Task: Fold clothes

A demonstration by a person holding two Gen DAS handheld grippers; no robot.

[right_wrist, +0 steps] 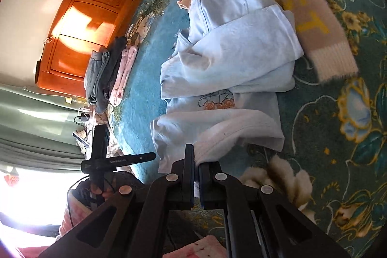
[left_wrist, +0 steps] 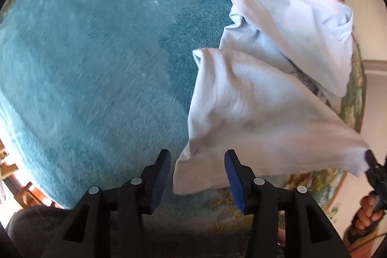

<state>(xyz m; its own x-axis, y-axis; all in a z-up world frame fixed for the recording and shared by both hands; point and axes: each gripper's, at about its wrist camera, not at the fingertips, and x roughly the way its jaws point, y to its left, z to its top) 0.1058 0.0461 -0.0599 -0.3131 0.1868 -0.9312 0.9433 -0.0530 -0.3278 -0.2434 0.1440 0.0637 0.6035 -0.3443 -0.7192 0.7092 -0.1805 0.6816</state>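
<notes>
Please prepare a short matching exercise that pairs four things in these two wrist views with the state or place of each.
Things:
1. left gripper
2. right gripper
3. light blue garment
4. beige scarf with yellow letters

States or places:
A. lying on the teal blanket beyond the blue garment
B. shut on an edge of the cloth
C. open, with nothing pinched
D. crumpled, one edge lifted off the blanket

Pairs: 1-C, 2-B, 3-D, 4-A
</notes>
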